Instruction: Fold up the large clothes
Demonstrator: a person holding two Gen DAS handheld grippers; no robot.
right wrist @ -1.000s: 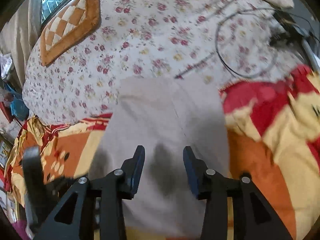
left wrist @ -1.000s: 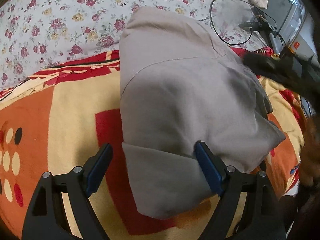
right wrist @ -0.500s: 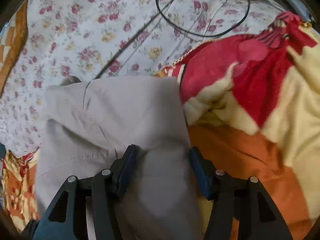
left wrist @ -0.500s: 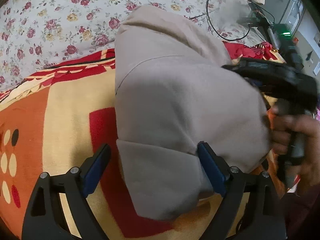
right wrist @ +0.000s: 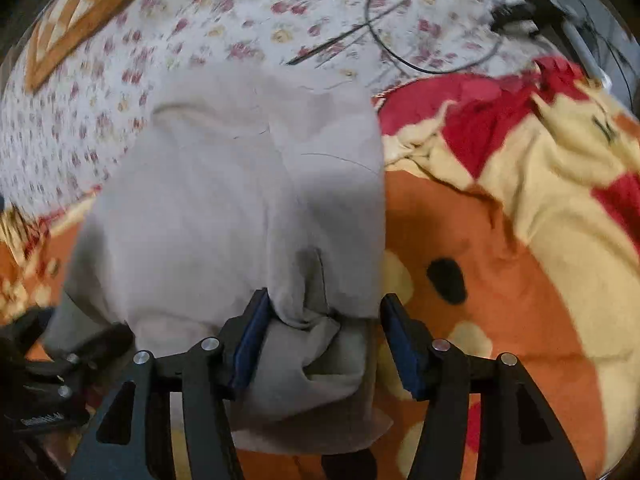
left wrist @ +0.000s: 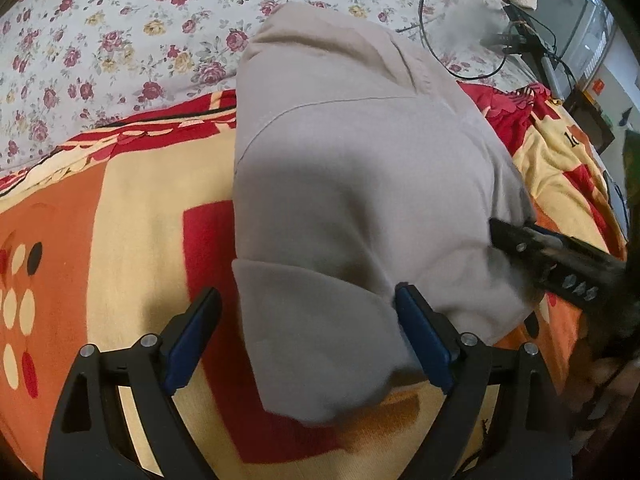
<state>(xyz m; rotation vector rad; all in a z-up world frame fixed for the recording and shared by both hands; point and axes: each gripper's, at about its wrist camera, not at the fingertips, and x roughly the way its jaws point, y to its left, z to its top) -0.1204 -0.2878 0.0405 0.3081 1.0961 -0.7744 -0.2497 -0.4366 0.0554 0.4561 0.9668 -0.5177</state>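
Both grippers, left (left wrist: 308,332) and right (right wrist: 324,340), gaped wide over the folded grey sweatshirt (left wrist: 360,184) (gripping nothing) on the blanket (left wrist: 120,220).

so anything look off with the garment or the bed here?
The grey garment is bunched into a wrinkled knot at its near edge between the right gripper fingers. A loose black cable lies on the floral sheet behind.
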